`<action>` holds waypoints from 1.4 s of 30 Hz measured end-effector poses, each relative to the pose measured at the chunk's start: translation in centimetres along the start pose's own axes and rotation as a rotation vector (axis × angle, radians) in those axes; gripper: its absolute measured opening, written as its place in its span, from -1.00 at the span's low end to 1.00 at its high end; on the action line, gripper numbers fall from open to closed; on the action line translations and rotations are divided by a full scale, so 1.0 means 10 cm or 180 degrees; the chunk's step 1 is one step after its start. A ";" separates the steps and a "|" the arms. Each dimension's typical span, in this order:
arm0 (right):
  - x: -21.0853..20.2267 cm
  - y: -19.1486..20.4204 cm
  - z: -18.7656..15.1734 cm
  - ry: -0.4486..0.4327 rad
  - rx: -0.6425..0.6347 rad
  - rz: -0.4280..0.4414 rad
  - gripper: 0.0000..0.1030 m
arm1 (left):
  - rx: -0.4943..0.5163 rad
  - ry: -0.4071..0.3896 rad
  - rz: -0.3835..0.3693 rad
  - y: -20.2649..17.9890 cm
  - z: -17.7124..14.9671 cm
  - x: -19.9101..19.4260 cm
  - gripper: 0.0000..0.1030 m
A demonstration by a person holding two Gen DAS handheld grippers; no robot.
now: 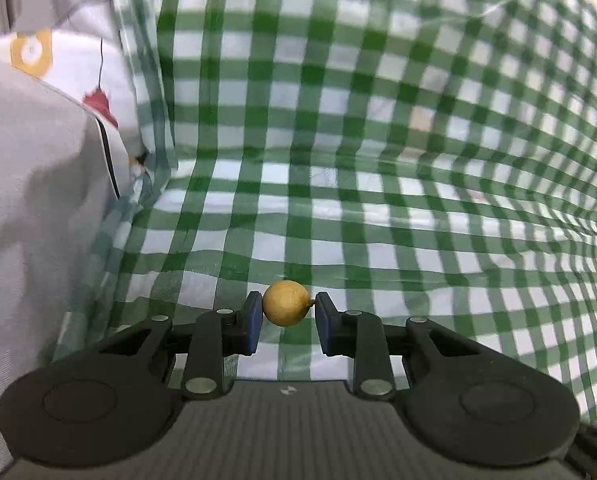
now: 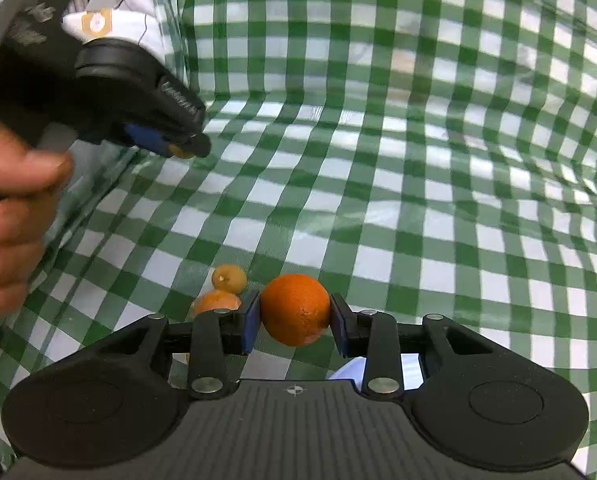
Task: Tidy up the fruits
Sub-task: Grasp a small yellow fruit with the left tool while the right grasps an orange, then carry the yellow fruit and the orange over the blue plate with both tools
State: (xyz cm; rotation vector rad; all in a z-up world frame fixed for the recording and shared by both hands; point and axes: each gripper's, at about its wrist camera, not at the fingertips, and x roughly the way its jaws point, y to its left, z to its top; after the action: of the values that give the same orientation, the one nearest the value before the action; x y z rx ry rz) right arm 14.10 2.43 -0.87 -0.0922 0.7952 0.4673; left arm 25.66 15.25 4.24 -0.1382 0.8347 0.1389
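My left gripper [image 1: 286, 312] is shut on a small round yellow-brown fruit [image 1: 285, 303] and holds it above the green checked cloth [image 1: 378, 200]. The same gripper shows in the right wrist view [image 2: 180, 148] at upper left, in a hand, with the yellow fruit [image 2: 181, 153] between its blue pads. My right gripper [image 2: 294, 316] is shut on an orange [image 2: 295, 308]. Just left of it on the cloth lie a second small yellow-brown fruit [image 2: 229, 278] and a smaller orange fruit [image 2: 215, 304], partly hidden by my left finger.
The checked cloth [image 2: 418, 160] covers the table and rises as a backdrop behind it. Grey and white patterned fabric [image 1: 38, 160] lies along the left edge. A pale blue-white object [image 2: 350, 370] shows below my right fingers.
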 end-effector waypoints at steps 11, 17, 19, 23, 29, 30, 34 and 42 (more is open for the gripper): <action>-0.39 -0.16 -0.01 -0.0242 0.0104 -0.0113 -0.27 | 0.0061 -0.0094 -0.0248 -0.34 -0.50 -0.65 -0.39; -0.53 -0.35 -0.17 -0.0255 0.0142 -0.0204 -0.26 | 0.0421 0.0183 -0.0279 -0.66 -0.64 -0.32 -0.40; -0.54 -0.43 -0.21 -0.0244 0.0142 -0.0246 -0.26 | 0.0500 0.0161 -0.0232 -0.71 -0.61 -0.28 -0.39; -0.57 -0.66 -0.25 -0.0226 0.0266 -0.0327 -0.26 | 0.0413 0.0156 -0.0371 -0.73 -0.52 -0.28 -0.39; -0.58 -0.76 -0.29 -0.0210 0.0272 -0.0317 -0.26 | 0.0506 0.0210 -0.0390 -0.80 -0.45 -0.19 -0.39; -0.58 -0.76 -0.29 -0.0209 0.0265 -0.0311 -0.26 | 0.0506 0.0212 -0.0393 -0.80 -0.44 -0.18 -0.39; -0.58 -0.77 -0.28 -0.0213 0.0272 -0.0311 -0.26 | 0.0510 0.0216 -0.0383 -0.81 -0.42 -0.16 -0.39; -0.62 -0.91 -0.27 -0.0277 0.0360 -0.0449 -0.26 | 0.0550 0.0231 -0.0412 -0.83 -0.51 -0.21 -0.39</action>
State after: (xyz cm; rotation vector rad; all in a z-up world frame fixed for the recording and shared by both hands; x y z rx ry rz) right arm 12.51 -8.73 0.79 -0.0226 0.7229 0.2905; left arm 22.04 6.07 2.96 -0.0347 0.9036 -0.0603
